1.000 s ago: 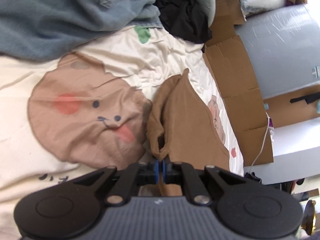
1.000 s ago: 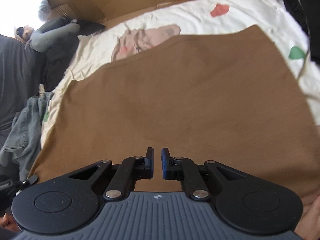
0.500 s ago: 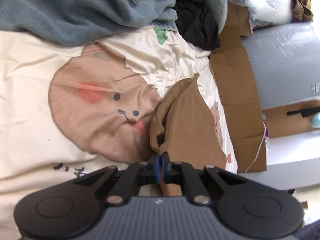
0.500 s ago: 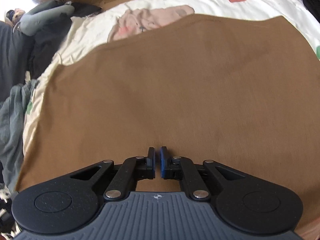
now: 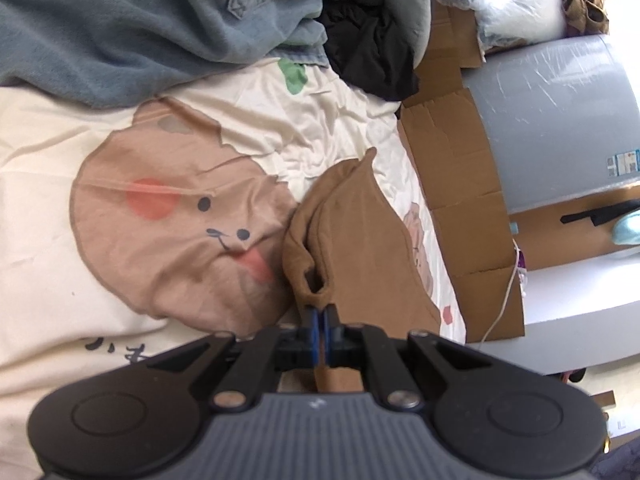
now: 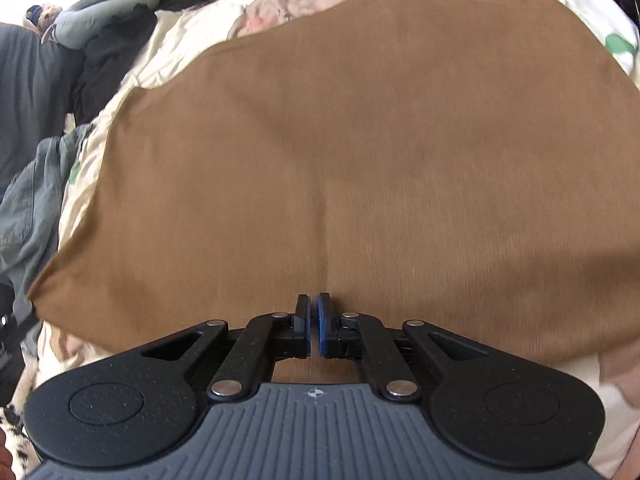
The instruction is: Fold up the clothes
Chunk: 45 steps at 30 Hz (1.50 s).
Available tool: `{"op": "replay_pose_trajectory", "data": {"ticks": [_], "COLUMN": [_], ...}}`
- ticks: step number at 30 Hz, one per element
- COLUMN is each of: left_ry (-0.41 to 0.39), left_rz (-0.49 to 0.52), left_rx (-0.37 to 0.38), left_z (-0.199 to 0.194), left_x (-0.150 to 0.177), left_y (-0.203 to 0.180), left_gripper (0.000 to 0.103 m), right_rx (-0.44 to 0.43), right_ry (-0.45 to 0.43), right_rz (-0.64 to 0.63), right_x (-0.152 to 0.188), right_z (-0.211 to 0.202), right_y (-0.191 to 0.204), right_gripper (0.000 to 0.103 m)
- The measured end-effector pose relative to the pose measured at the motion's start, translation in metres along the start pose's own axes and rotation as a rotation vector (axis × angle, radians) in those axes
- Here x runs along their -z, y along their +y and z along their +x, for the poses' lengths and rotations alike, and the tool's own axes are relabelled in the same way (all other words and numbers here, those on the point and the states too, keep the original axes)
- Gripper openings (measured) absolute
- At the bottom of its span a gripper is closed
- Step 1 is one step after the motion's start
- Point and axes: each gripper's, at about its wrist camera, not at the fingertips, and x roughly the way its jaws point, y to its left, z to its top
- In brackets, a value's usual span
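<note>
A brown garment (image 5: 352, 236) lies on a cream bedsheet (image 5: 60, 128) with a bear print. In the left wrist view it runs away from me in a narrow, bunched strip, and my left gripper (image 5: 320, 316) is shut on its near edge. In the right wrist view the same brown garment (image 6: 360, 140) spreads wide and flat across most of the frame. My right gripper (image 6: 314, 314) sits at its near edge, fingers pressed almost together on the cloth, and a crease runs up from the tips.
A heap of blue-grey clothes (image 5: 140, 20) and a black garment (image 5: 368, 52) lie at the bed's far end. Flattened cardboard (image 5: 452, 160) and a grey panel (image 5: 552, 112) border the bed. Grey-green clothing (image 6: 28, 208) hangs off the sheet's left side.
The right gripper's fingers have closed from a small gap onto the garment's edge, and the cloth now fills more of that view. The left gripper keeps its hold and has shifted slightly.
</note>
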Motion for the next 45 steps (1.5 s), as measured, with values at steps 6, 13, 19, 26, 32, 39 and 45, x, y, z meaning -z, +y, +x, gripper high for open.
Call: {"op": "replay_pose_trajectory", "data": {"ticks": [6, 13, 19, 26, 32, 39, 45], "left_ry": [-0.003, -0.003, 0.004, -0.016, -0.002, 0.009, 0.0], "left_rz": [-0.006, -0.022, -0.045, -0.094, -0.091, -0.047, -0.057], "left_rx": [-0.047, -0.064, -0.109, -0.071, -0.033, -0.015, -0.004], "left_z": [-0.001, 0.003, 0.014, 0.026, 0.036, 0.025, 0.022], "left_x": [0.003, 0.003, 0.001, 0.0, -0.007, -0.01, -0.009], "left_y": [0.009, 0.019, 0.031, 0.044, 0.045, 0.035, 0.035], "left_gripper": [0.002, 0.004, 0.034, 0.042, 0.01, 0.008, 0.008], "right_rx": [-0.009, -0.033, -0.052, -0.041, -0.047, -0.004, 0.006], "right_ry": [0.019, 0.048, 0.029, -0.002, 0.017, 0.064, -0.02], "right_rz": [0.009, -0.001, -0.015, 0.033, 0.003, -0.021, -0.02], "right_x": [0.013, 0.013, 0.006, -0.007, -0.01, 0.0, -0.034], "right_z": [-0.002, -0.005, -0.019, -0.026, -0.008, 0.002, -0.006], "right_y": [-0.002, -0.004, -0.003, -0.011, 0.005, 0.011, 0.012], "right_gripper": [0.007, 0.006, 0.005, 0.004, 0.004, 0.005, 0.004]}}
